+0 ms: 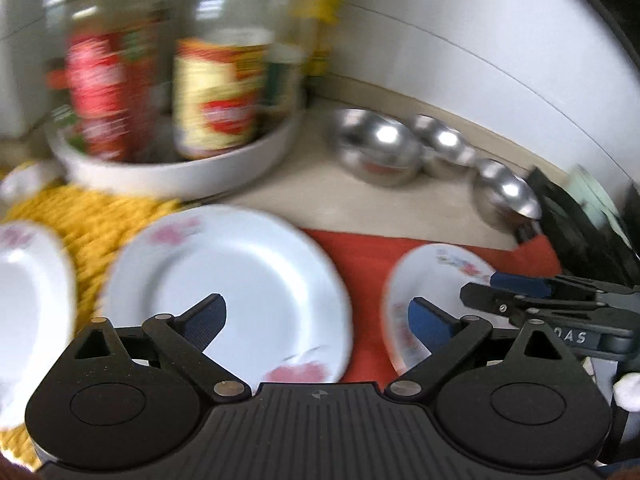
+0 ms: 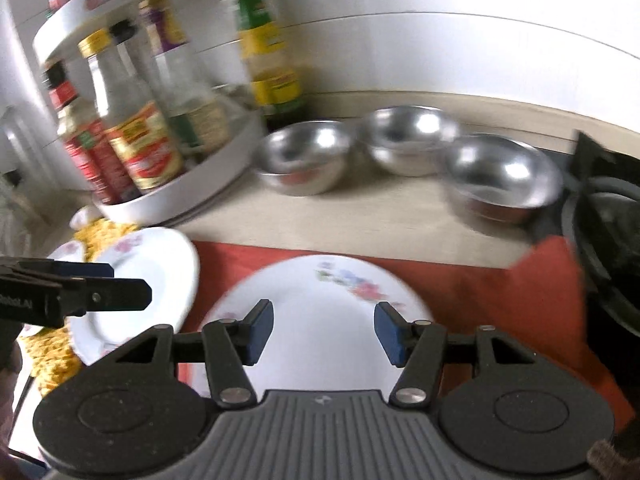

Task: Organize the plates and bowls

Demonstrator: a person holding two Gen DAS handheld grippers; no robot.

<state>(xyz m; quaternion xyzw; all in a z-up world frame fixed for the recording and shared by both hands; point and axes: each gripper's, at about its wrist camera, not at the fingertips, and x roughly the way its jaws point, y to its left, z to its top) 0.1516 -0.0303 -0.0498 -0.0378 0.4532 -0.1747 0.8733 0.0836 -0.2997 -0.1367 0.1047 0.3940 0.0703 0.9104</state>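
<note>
My left gripper is open and empty, low over a white floral plate that lies partly on a yellow woven mat. My right gripper is open and empty over a second floral plate on a red cloth. That plate also shows in the left wrist view. A third floral plate lies at the far left. Three steel bowls stand in a row on the counter behind the cloth.
A white round tray with several sauce bottles stands at the back left. A black stove and pan sit at the right edge. A white tiled wall closes the back. The left gripper enters the right wrist view.
</note>
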